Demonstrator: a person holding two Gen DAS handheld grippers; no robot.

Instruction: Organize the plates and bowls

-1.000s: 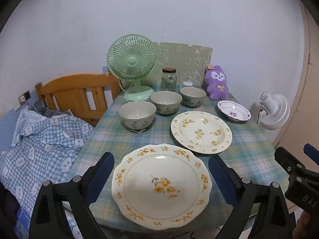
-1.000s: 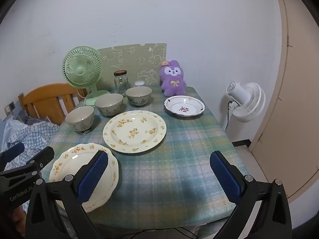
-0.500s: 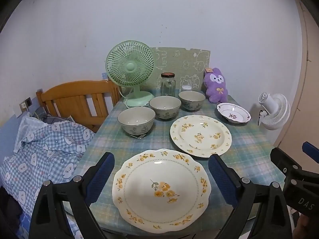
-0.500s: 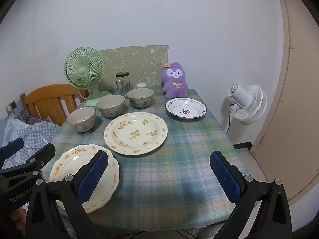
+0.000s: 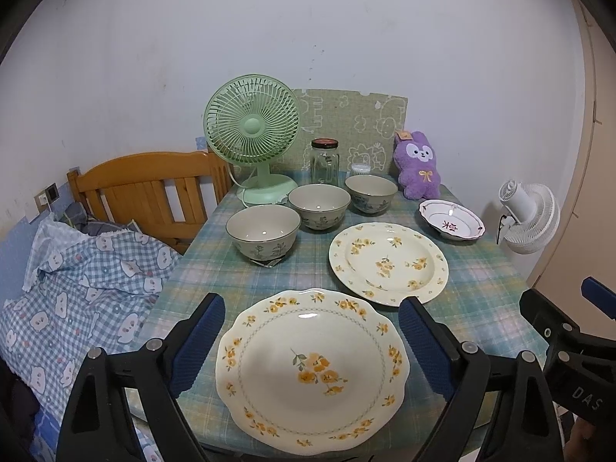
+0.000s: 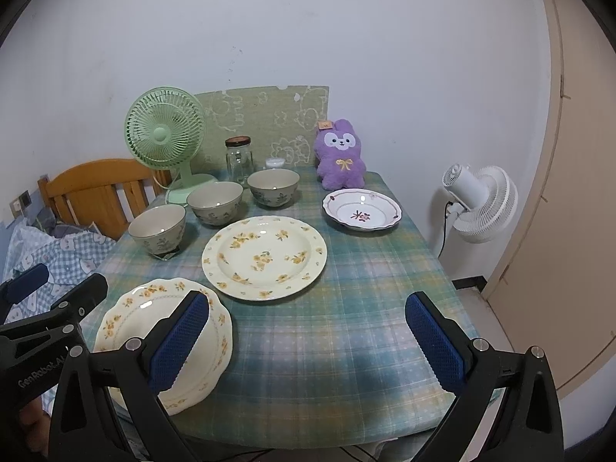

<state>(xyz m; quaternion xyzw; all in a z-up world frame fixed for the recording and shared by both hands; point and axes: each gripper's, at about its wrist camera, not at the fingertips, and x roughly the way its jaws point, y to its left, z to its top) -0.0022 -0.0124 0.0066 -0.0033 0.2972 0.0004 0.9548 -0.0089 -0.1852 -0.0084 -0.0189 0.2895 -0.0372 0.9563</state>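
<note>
A scalloped cream plate with yellow flowers (image 5: 310, 371) (image 6: 161, 337) lies at the table's front edge. A round cream flowered plate (image 5: 389, 261) (image 6: 264, 256) lies behind it. A small white plate with a red pattern (image 5: 451, 224) (image 6: 362, 213) sits at the right. Three grey-green bowls (image 5: 263, 231) (image 5: 319, 206) (image 5: 370, 193) stand in a diagonal row. My left gripper (image 5: 310, 342) is open and empty, its fingers either side of the scalloped plate, above it. My right gripper (image 6: 308, 342) is open and empty over bare tablecloth at the front right.
A green desk fan (image 5: 252, 134), a glass jar (image 5: 324, 161) and a purple plush rabbit (image 5: 417, 171) stand along the back of the table. A wooden headboard (image 5: 146, 188) and checked bedding (image 5: 77, 281) lie left. A white fan (image 6: 479, 202) stands right.
Both grippers have drawn back and risen slightly, so the table looks a little farther away. Nothing on the table has moved. Both stay open.
</note>
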